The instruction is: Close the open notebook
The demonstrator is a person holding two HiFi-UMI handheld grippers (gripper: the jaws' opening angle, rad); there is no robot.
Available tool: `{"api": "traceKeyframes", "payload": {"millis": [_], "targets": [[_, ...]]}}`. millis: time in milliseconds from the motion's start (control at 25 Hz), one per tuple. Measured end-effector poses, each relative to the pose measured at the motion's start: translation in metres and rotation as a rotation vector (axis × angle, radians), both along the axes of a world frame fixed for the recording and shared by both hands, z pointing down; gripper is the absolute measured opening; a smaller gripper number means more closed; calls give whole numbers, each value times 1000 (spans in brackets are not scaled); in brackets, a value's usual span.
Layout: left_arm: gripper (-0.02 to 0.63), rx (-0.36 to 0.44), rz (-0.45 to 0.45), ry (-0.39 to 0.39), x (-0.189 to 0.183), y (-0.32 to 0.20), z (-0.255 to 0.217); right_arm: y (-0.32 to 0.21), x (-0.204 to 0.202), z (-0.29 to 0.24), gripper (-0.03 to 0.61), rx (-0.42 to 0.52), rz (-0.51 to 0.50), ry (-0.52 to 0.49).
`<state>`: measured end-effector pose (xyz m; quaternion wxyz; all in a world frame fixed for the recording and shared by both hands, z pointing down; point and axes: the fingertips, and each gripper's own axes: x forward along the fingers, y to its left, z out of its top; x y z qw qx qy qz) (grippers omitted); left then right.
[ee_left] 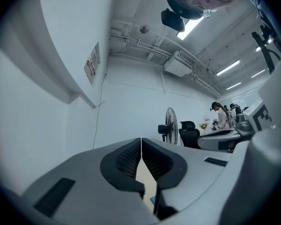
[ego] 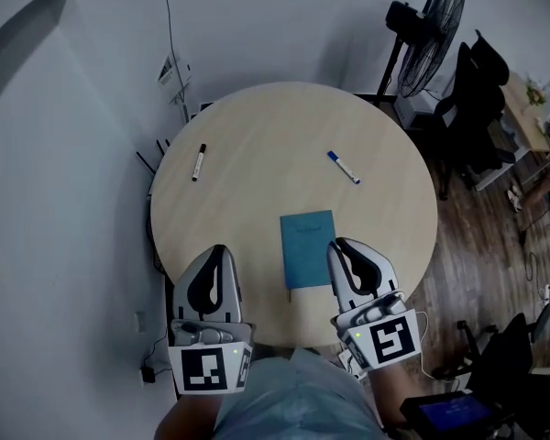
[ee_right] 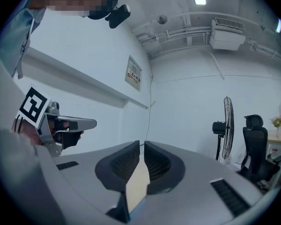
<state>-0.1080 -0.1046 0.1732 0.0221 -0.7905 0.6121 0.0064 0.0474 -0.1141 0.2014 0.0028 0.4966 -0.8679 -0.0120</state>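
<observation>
Teal rectangular notebook (ego: 308, 248) lies closed and flat in the head view, near the front edge of the round pale wooden table (ego: 257, 136), just beside the right gripper (ego: 341, 245) and apart from the left gripper (ego: 218, 249). The left gripper view shows its jaws pressed together, empty. The right gripper view shows jaws all but together, gripping nothing. Closing appears done, with nothing evidently left.

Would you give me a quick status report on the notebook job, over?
Left gripper and right gripper shut, empty. Notebook closed, flat on table. Black pen, blue pen well clear.
</observation>
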Motion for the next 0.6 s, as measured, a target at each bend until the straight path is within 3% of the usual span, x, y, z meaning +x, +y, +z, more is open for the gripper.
{"api": "traceKeyframes", "payload": {"millis": [600], "targets": [[25,20,61,25,-41,6,4,17,-43,4,49,5,74,49]]}}
